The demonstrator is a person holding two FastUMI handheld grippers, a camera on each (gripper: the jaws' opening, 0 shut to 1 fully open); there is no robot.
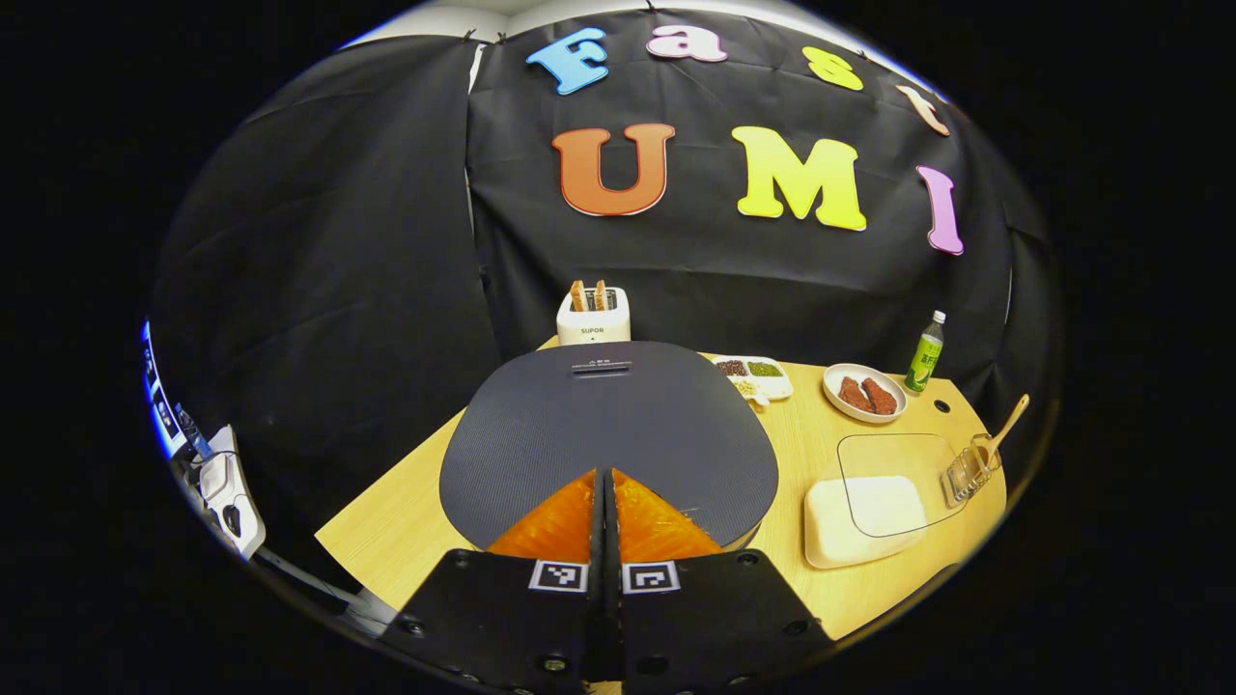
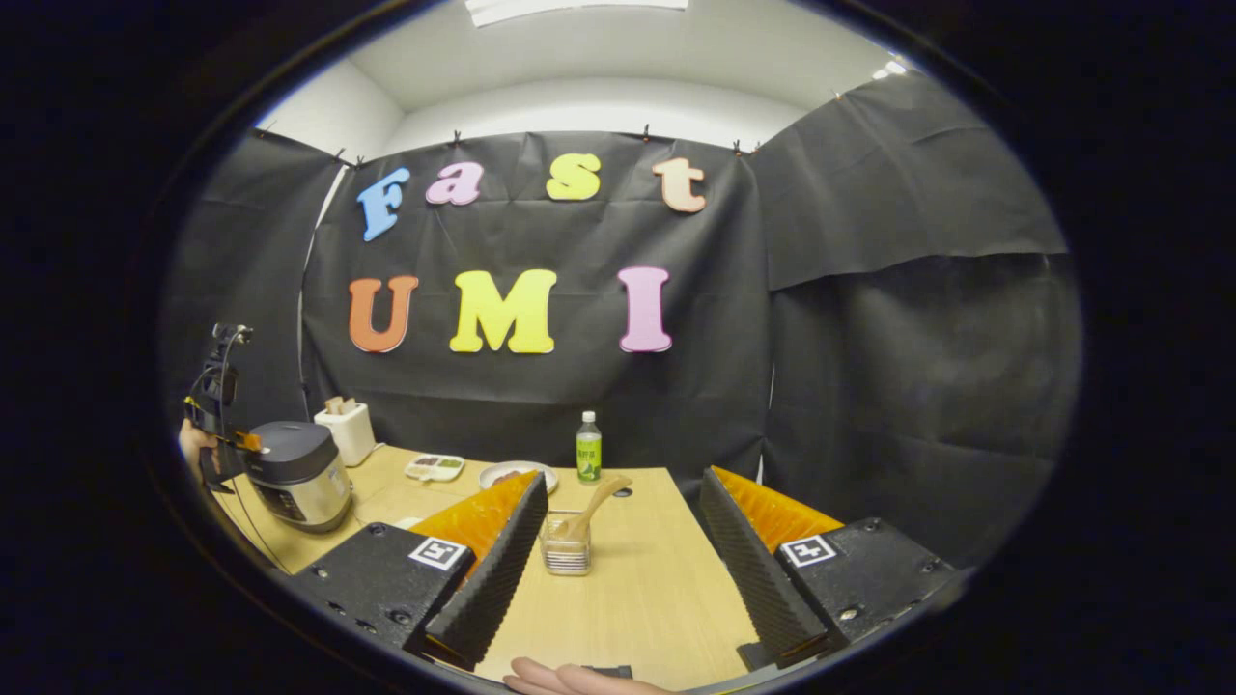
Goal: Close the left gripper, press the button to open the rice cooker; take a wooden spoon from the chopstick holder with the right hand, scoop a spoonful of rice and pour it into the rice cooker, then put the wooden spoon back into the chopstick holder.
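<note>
In the left gripper view, the left gripper (image 1: 604, 507) was seen with its fingers pressed together, nothing between them, poised just above the near edge of the rice cooker (image 1: 608, 434); its lid was down. Right of the cooker sat the rice container (image 1: 859, 516).

In the right gripper view, the right gripper (image 2: 618, 541) was held wide apart, aimed at the chopstick holder (image 2: 566, 550), well right of the cooker (image 2: 299, 473). The wooden spoon (image 2: 597, 504) was judged light and stiff, best pinched on its upstanding handle.
</note>
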